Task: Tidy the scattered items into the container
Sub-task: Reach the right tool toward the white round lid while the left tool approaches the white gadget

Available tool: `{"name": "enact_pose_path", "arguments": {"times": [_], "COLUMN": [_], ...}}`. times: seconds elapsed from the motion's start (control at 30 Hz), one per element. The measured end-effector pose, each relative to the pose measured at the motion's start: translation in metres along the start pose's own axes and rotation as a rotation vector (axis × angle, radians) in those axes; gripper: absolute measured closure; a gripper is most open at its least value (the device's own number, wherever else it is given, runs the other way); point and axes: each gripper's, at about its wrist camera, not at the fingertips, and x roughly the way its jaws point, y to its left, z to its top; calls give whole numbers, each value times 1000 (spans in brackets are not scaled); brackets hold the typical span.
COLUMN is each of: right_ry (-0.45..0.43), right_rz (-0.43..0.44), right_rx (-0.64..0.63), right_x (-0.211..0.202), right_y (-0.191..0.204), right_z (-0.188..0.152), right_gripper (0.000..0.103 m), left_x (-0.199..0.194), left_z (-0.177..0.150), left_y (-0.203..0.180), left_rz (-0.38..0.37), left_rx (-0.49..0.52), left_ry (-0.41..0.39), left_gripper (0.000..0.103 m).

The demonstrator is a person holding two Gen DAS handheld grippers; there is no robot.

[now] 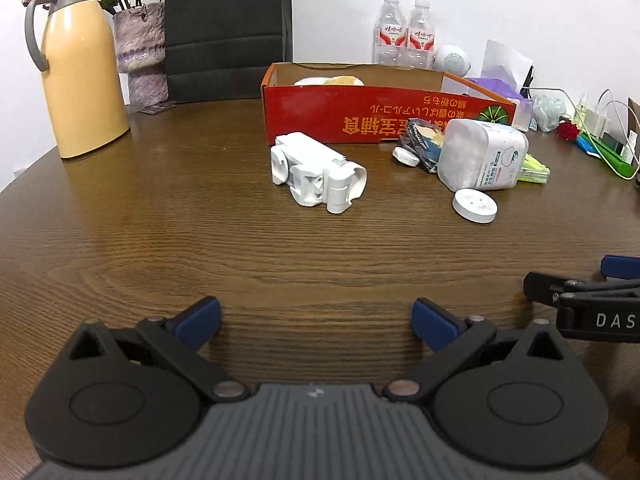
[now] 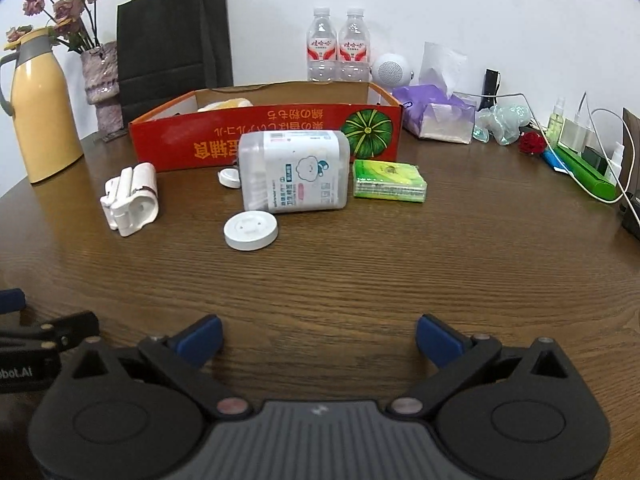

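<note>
The red cardboard box [image 1: 384, 116] [image 2: 264, 136] stands open at the table's far middle, with a pale item [image 1: 330, 80] inside. In front of it lie a white folded plastic gadget [image 1: 316, 178] [image 2: 130, 200], a clear cotton-swab box [image 1: 482, 156] [image 2: 294, 170] on its side, a white round disc [image 1: 475, 206] [image 2: 251, 231], a small white cap [image 2: 229, 178], a dark packet [image 1: 424, 142] and a green tissue pack [image 2: 388, 181]. My left gripper [image 1: 316, 316] and right gripper [image 2: 318, 334] hover side by side over bare wood near the front, both open and holding nothing.
A yellow thermos [image 1: 80, 76], a flower vase [image 1: 142, 56] and a black paper bag [image 1: 228, 28] stand at the back left. Two water bottles [image 2: 338, 46], a white speaker [image 2: 390, 68], purple tissues [image 2: 436, 116] and cables [image 2: 600, 152] crowd the back right.
</note>
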Motion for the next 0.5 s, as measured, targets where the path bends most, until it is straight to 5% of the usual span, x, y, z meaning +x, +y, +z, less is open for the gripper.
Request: {"name": "enact_pose_path", "arguments": {"times": [0.5], "right_ry": [-1], "right_rz": [0], "right_rx": [-1], "right_x": [0], "right_y": [0], "right_z": [0], "right_gripper": [0], "left_x": [-1], "left_z": [-1], "left_y": [-1], "left_rz": [2], "left_rx": [-2], "left_ry": [0], "left_gripper": [0]}}
